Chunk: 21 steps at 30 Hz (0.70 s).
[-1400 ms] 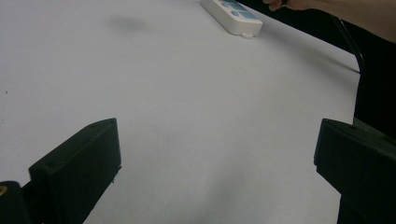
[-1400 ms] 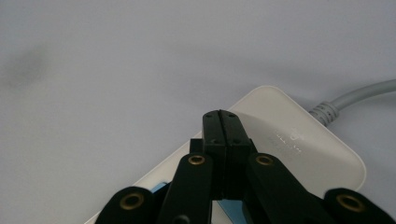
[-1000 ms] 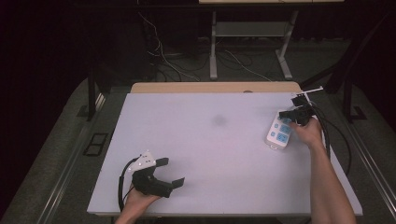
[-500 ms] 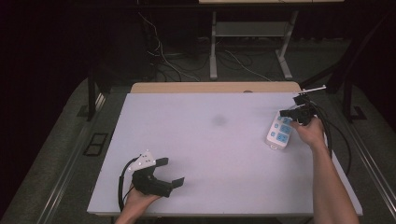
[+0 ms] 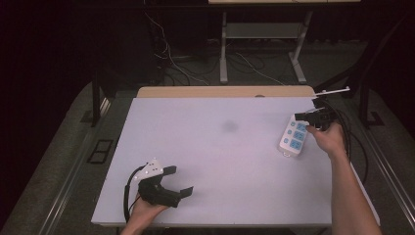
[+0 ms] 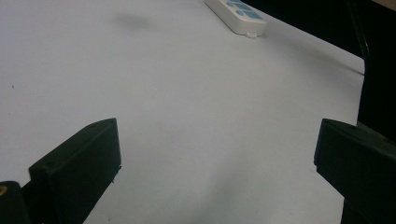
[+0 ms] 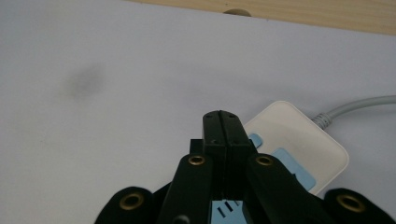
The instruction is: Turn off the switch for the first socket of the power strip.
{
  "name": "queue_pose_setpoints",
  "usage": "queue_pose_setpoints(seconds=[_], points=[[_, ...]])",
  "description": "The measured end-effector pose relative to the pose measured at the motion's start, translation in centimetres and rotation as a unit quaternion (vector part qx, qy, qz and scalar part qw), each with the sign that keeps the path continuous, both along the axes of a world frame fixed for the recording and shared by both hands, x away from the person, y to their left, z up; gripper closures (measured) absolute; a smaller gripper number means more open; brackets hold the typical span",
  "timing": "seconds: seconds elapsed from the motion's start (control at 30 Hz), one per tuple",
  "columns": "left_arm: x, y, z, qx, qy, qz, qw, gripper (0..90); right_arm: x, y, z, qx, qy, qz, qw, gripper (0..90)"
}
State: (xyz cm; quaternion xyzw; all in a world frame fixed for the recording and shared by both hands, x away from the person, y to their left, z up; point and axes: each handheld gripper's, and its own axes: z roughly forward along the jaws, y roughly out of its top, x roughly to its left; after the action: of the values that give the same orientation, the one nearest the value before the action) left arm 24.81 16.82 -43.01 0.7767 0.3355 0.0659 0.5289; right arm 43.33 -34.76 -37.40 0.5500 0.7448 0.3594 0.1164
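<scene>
A white power strip (image 5: 292, 138) with blue sockets lies near the table's right edge, its grey cable (image 7: 357, 104) running off to the right. My right gripper (image 5: 299, 117) hovers over the strip's far end, jaws shut together with nothing between them. In the right gripper view the shut right gripper (image 7: 226, 122) points past the power strip (image 7: 303, 142) below it. My left gripper (image 5: 180, 180) rests near the front left of the table, jaws wide open and empty. In the left gripper view the open left gripper (image 6: 215, 158) faces the far-off power strip (image 6: 236, 13).
The white table top (image 5: 205, 147) has a faint dark smudge (image 5: 229, 126) near its middle and a wooden strip (image 5: 225, 91) along its far edge. Black cables (image 5: 350, 132) hang off the right side. Table legs and wires stand on the dark floor behind.
My right gripper has lifted a little above the power strip, still shut. The left gripper has kept its place and stays open.
</scene>
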Motion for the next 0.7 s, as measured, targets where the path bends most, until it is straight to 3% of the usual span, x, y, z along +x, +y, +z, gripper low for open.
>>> queue_pose_setpoints(seconds=[0.27, 0.7], points=[[-0.1, 0.0, 0.1, -0.002, -0.002, 0.000, 1.0000, 0.0, -1.5, 1.2, 0.7, 0.004, -0.011, 0.016, 0.9998, 89.5], [-0.1, 0.0, 0.2, -0.004, -0.004, 0.002, 1.0000, 0.0, -4.4, 2.4, 1.0, 0.029, -0.033, 0.025, 0.9987, 67.4]])
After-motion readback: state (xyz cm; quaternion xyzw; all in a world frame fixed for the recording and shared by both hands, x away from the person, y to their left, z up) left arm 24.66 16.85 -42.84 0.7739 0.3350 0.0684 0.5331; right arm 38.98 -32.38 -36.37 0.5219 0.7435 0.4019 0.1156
